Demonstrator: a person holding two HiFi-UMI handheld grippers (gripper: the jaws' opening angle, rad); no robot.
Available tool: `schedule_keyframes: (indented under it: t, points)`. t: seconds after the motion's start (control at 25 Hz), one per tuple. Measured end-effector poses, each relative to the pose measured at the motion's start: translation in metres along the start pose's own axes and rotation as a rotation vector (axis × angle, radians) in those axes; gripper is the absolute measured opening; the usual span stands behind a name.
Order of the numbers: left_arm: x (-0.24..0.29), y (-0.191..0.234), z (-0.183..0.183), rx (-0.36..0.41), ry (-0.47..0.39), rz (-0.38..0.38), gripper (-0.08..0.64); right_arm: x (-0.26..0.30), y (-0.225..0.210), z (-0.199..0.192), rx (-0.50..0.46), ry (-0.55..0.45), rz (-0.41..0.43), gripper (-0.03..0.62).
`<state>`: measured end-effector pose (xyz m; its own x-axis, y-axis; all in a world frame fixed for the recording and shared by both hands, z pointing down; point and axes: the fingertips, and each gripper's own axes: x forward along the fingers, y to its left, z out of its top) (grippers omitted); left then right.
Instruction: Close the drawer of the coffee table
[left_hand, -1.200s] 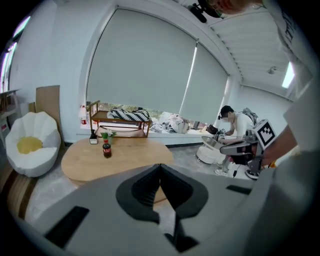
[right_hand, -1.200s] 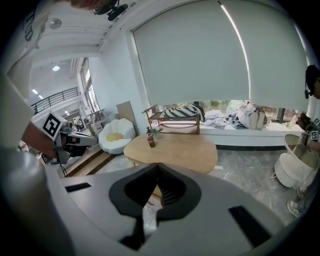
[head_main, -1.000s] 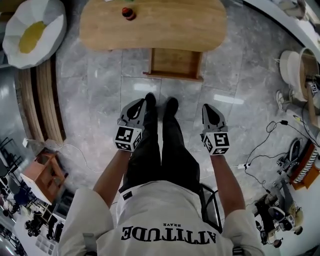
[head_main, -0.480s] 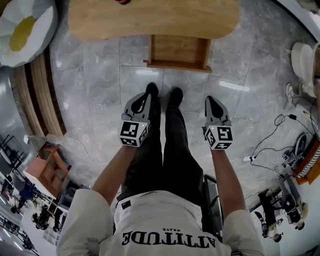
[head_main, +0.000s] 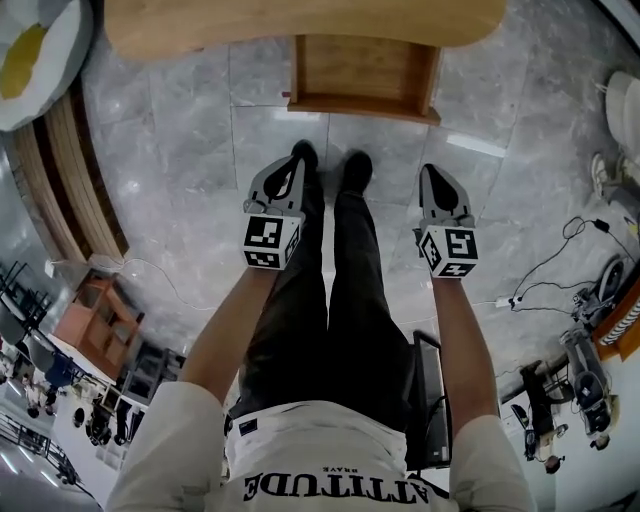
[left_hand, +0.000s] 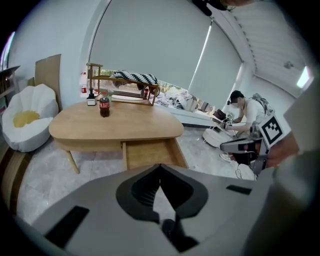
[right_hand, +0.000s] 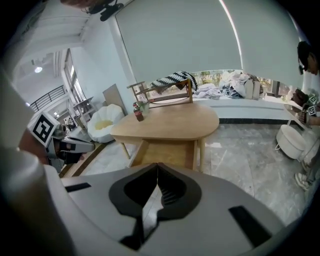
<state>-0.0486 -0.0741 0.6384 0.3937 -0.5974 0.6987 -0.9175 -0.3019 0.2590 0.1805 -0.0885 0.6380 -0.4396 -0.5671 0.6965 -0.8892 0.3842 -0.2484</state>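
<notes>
Head view: the open light-wood drawer (head_main: 365, 68) projects from under the oval light-wood coffee table (head_main: 300, 25) at the top of frame. The grey left gripper (head_main: 297, 160) and grey right gripper (head_main: 433, 172) hang over the grey tiled floor (head_main: 170, 150). They sit on either side of the person's legs, apart from the drawer front.

Left gripper view: jaws clenched tip to tip, nothing between them. The drawer (left_hand: 150, 152) lies ahead, pulled out, not touched.

Right gripper view: jaws likewise pressed together and empty. The drawer (right_hand: 167, 154) stands open beneath the tabletop, ahead of the tips and clear of them.
</notes>
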Motion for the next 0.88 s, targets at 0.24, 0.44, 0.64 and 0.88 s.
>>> schedule_keyframes:
  t: [0.24, 0.44, 0.64, 0.88]
  points:
    - [0.023, 0.009, -0.021, -0.016, 0.012, -0.009, 0.021, 0.024, -0.01, -0.027, 0.006, 0.021, -0.016, 0.02]
    - [0.045, 0.018, -0.042, -0.019, 0.041, -0.002, 0.021, 0.046, -0.018, -0.047, 0.003, 0.036, -0.019, 0.02]
    - [0.067, 0.024, -0.062, -0.001, 0.064, -0.006, 0.021, 0.069, -0.024, -0.066, 0.005, 0.052, -0.019, 0.02]
    - [0.088, 0.034, -0.08, -0.014, 0.079, 0.005, 0.021, 0.091, -0.034, -0.087, 0.011, 0.069, -0.042, 0.026]
